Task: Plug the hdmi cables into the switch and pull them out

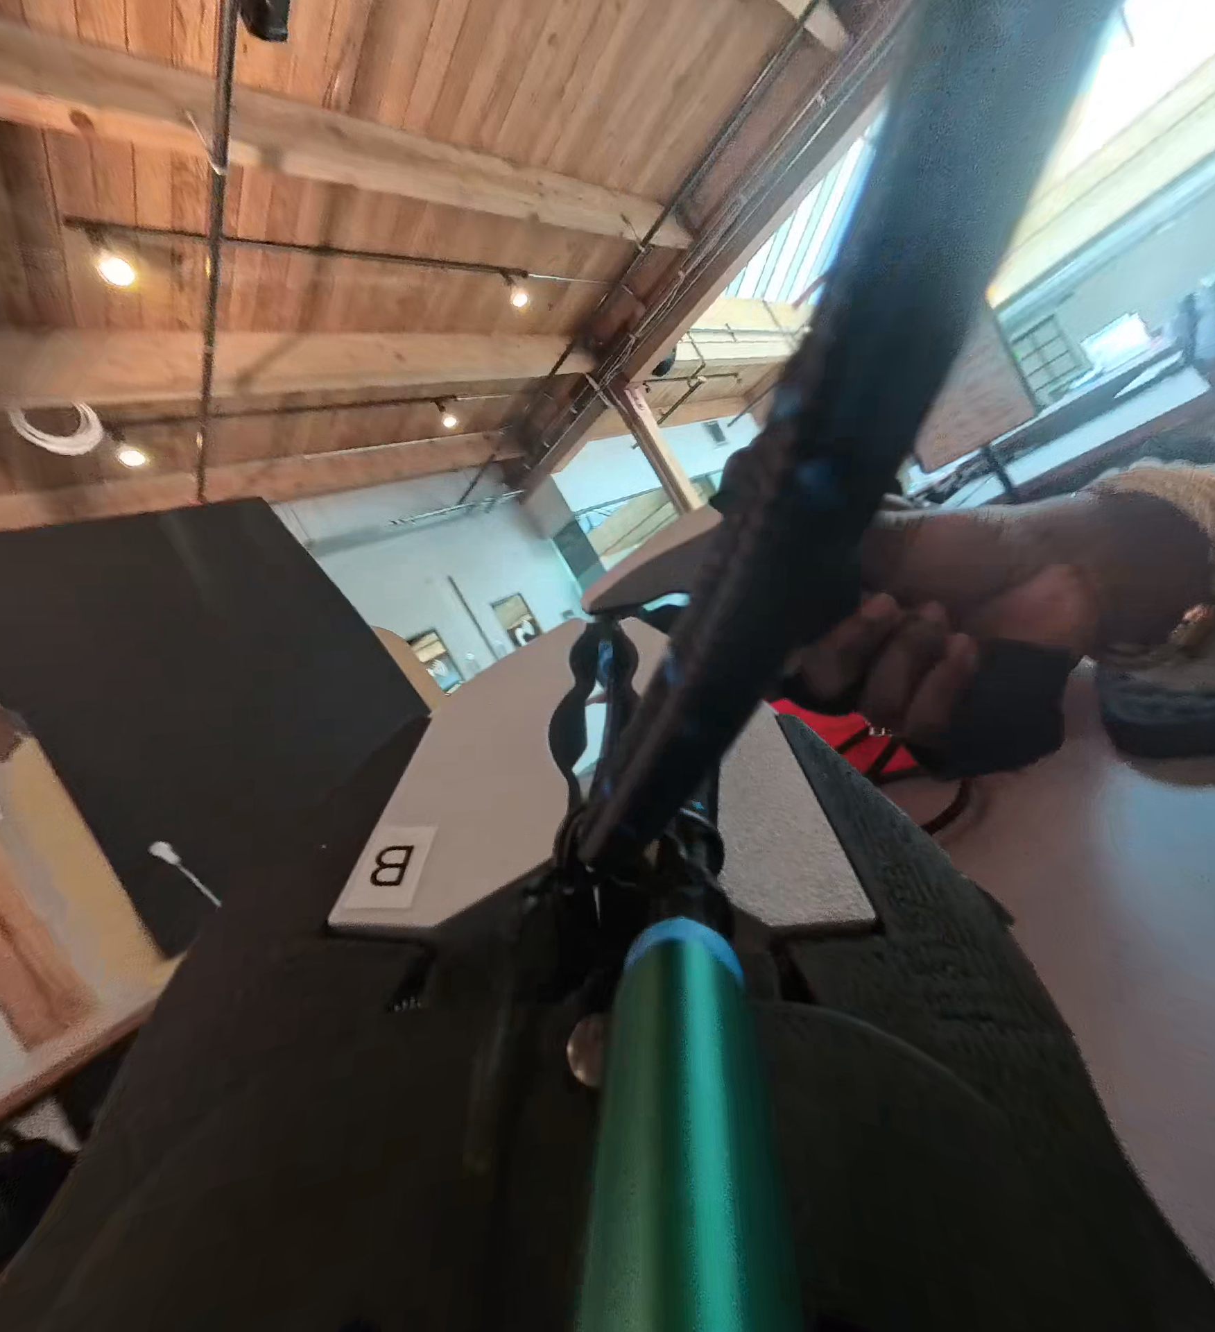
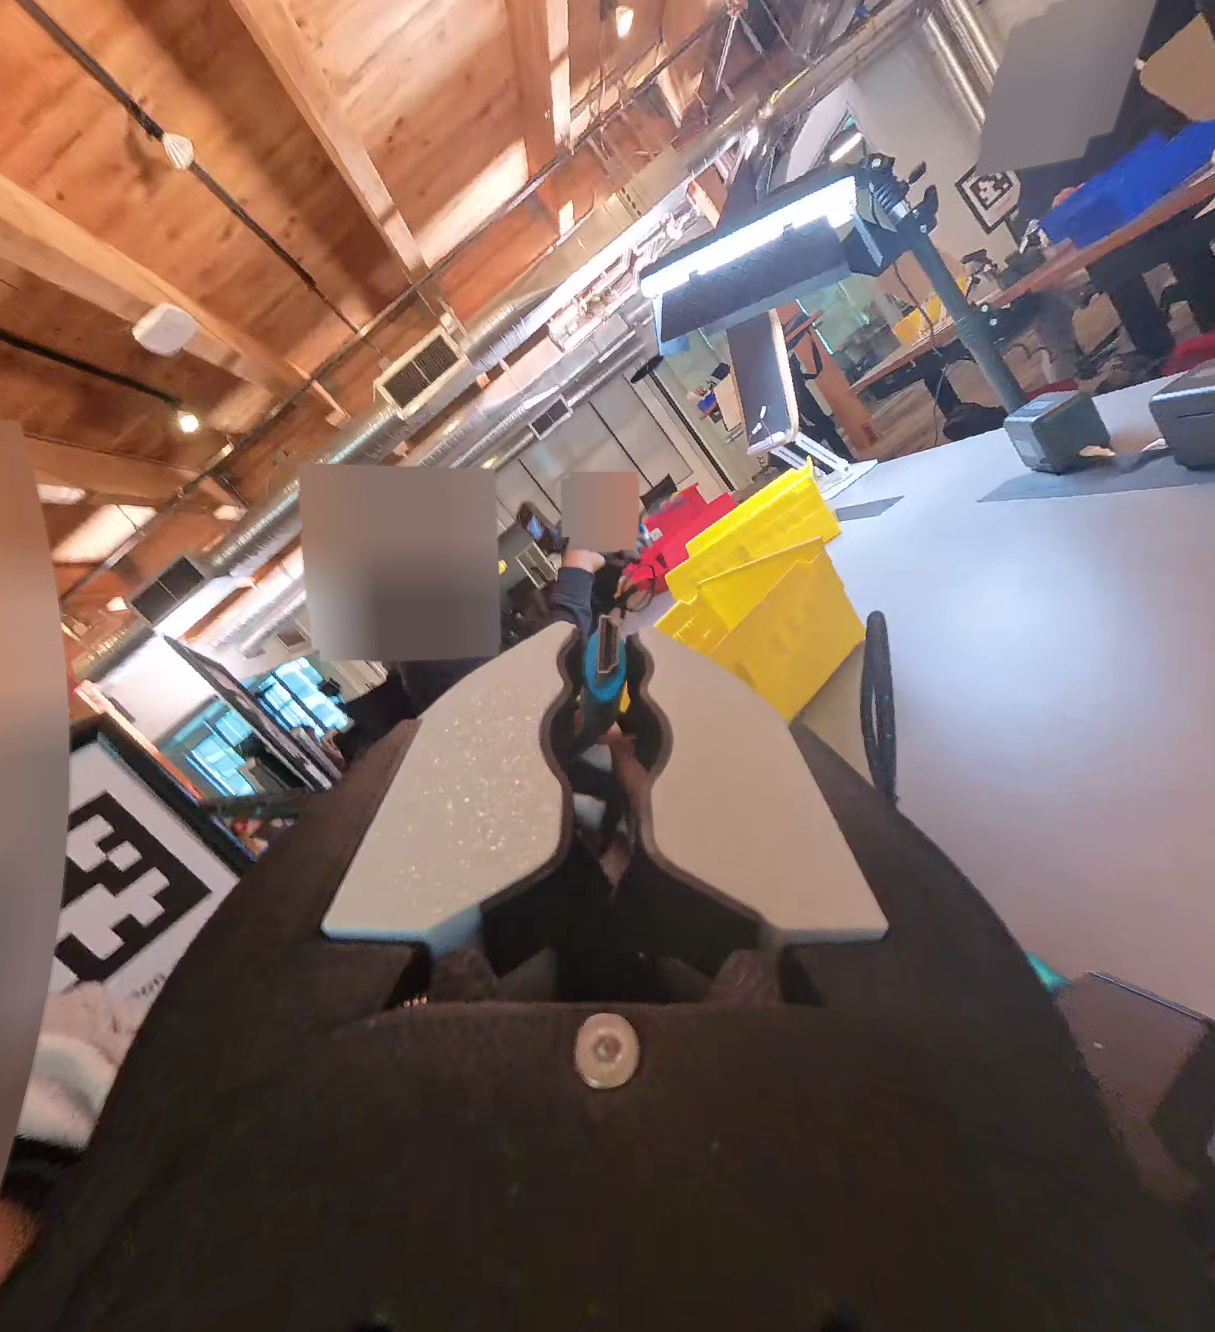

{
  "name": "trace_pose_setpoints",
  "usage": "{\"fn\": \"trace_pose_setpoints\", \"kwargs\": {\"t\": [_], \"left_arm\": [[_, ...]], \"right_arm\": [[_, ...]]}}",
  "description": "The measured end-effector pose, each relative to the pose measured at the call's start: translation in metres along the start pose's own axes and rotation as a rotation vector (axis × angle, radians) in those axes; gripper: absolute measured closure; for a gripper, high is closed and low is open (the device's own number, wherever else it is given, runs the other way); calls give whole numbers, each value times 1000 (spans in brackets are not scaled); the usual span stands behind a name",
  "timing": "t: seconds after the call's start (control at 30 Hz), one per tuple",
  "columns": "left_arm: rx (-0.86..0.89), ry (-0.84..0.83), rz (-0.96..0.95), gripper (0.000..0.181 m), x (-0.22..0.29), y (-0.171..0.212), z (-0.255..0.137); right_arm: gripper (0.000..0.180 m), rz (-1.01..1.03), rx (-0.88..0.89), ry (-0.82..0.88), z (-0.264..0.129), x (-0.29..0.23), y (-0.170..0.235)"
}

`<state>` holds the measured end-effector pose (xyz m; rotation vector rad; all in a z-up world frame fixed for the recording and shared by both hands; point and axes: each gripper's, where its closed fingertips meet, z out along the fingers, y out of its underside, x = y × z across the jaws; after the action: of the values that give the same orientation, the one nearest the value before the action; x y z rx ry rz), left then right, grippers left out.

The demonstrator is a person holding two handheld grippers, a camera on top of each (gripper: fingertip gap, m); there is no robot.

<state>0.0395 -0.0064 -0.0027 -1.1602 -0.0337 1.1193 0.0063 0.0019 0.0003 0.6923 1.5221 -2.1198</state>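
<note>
In the right wrist view my right gripper (image 2: 604,641) is shut on an HDMI plug (image 2: 601,670) with a blue collar. Its metal end points forward past the fingertips. Its black braided cable (image 2: 878,713) loops over the pale table (image 2: 1058,685) on the right. In the left wrist view my left gripper (image 1: 601,649) is closed narrow on a dark piece of HDMI cable with a blue part. A teal plug barrel (image 1: 684,1095) lies over the gripper body. A black braided cable (image 1: 842,447) runs up to the right, close to the camera. No switch shows in either view.
A hand (image 1: 1008,591) in a knit sleeve grips a black handle on the right. Yellow bins (image 2: 770,613) and a red bin (image 2: 677,515) stand ahead. A desk lamp (image 2: 756,274) and two grey boxes (image 2: 1058,432) stand at the table's far side. A black panel (image 1: 158,685) stands on the left.
</note>
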Motion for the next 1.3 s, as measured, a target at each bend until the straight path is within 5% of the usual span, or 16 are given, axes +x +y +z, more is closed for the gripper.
{"fn": "trace_pose_setpoints", "kwargs": {"t": [0.1, 0.13, 0.27, 0.37, 0.8, 0.97, 1.1, 1.3], "left_arm": [[11, 63, -160, 178, 2, 0, -3], [18, 90, -239, 178, 1, 0, -4], [-22, 219, -481, 177, 9, 11, -5], [-50, 289, -571, 177, 18, 17, -5], [-87, 388, -588, 177, 38, 20, -6], [-78, 393, -595, 175, 39, 18, -7], [-133, 474, -604, 140, 55, 22, -7], [-155, 500, -556, 157, 63, 25, -9]], "right_arm": [[163, -85, -86, -73, -7, -6, 8], [147, -165, -119, -113, -11, -10, 10], [111, -743, -241, -142, -33, -3, 21], [118, -993, -306, -124, -48, 7, 33], [157, -893, -407, -225, -52, 6, 62], [158, -918, -407, -229, -53, 4, 63], [158, -891, -363, -259, -49, -6, 62], [158, -853, -348, -277, -46, -8, 66]]}}
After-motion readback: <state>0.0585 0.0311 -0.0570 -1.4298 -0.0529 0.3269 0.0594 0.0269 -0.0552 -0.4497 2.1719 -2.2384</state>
